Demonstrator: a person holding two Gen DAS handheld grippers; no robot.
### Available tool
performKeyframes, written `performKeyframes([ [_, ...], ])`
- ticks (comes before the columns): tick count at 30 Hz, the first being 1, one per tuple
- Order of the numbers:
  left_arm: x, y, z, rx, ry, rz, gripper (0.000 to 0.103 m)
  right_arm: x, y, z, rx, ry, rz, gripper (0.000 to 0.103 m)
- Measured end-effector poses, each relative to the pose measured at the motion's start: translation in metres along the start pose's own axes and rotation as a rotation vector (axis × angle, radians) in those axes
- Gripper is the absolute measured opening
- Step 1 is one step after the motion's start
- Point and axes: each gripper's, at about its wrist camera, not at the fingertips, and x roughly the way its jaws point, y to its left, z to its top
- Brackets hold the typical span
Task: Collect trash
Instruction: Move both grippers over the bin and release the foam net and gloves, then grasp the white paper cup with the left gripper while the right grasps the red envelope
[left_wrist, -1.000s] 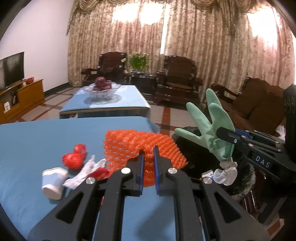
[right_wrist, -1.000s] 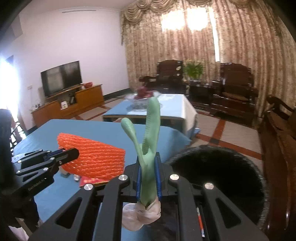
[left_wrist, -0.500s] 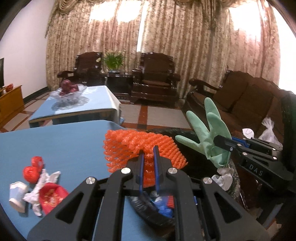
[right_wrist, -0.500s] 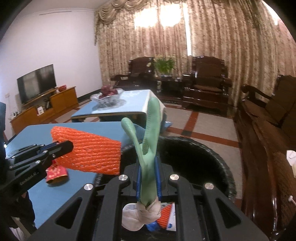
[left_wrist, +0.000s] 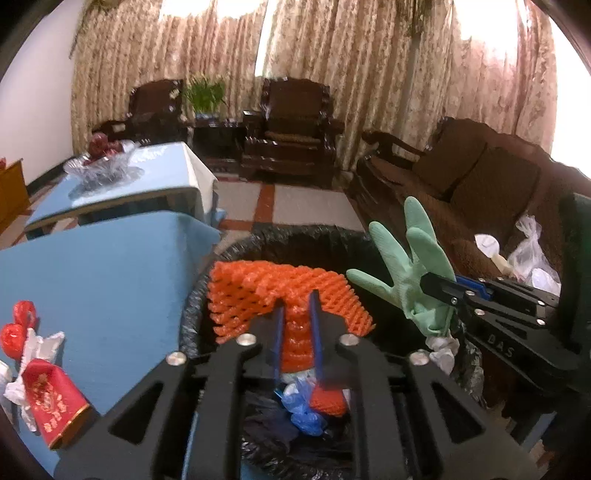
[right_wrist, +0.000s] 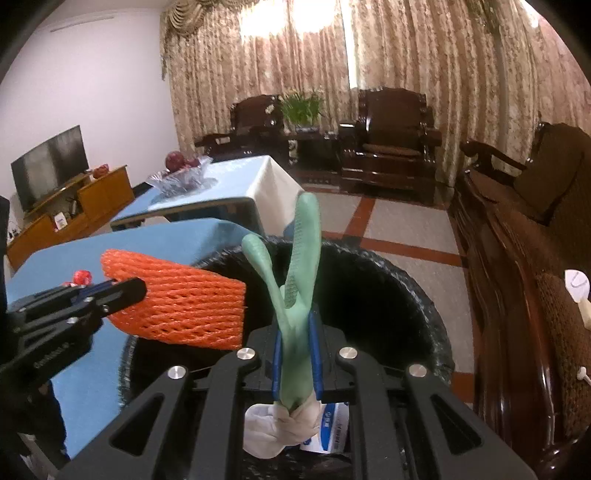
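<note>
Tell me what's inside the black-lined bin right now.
Inside the bin: crumpled blue plastic, an orange net wad, dark bag folds. The right view adds a blue-and-white box. The tool bodies cover the rest.

Orange mesh foam net (left_wrist: 280, 295), mint-green glove (right_wrist: 295, 280), black-lined bin (right_wrist: 388, 280), blue tablecloth (left_wrist: 110, 280).

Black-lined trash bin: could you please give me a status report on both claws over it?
Left claw opening, orange foam fruit net between its pads. Right claw shut on green rubber glove. Both over black-lined trash bin. Nothing in the way.
</note>
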Motion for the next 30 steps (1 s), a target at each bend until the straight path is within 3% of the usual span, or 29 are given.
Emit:
performKeyframes([
  [2,0.004,0.001,-0.002,-0.005,0.02,-0.006,0.042,0.004,-0.006,-0.004,0.009,0.012,-0.014,0.018],
  [3,0.004,0.002,-0.004,-0.008,0.025,-0.007,0.046,0.006,-0.009,-0.005,0.012,0.017,-0.015,0.02],
  [4,0.006,0.003,-0.005,-0.011,0.033,-0.007,0.054,0.008,-0.012,-0.006,0.015,0.018,-0.023,0.028],
  [5,0.005,0.004,-0.007,-0.014,0.038,-0.005,0.058,0.008,-0.013,-0.008,0.017,0.018,-0.032,0.04],
  [9,-0.003,0.008,-0.016,-0.009,0.048,0.016,0.066,0.005,-0.013,-0.01,0.016,0.008,-0.039,0.052],
  [11,-0.012,0.014,-0.02,-0.007,0.043,0.035,0.067,0.001,-0.01,-0.011,0.014,-0.004,-0.047,0.072],
  [14,-0.027,0.025,-0.024,-0.022,0.02,0.071,0.072,-0.007,0.0,-0.01,0.005,-0.029,-0.054,0.087],
  [17,-0.049,0.043,-0.026,-0.042,-0.016,0.121,0.078,-0.015,0.013,-0.007,0.01,-0.047,-0.046,0.096],
  [22,-0.091,0.076,-0.032,-0.068,-0.081,0.219,0.088,-0.023,0.04,-0.004,0.015,-0.056,-0.002,0.097],
  [30,-0.153,0.135,-0.047,-0.114,-0.124,0.371,0.09,-0.025,0.111,0.002,-0.035,-0.077,0.121,0.097],
])
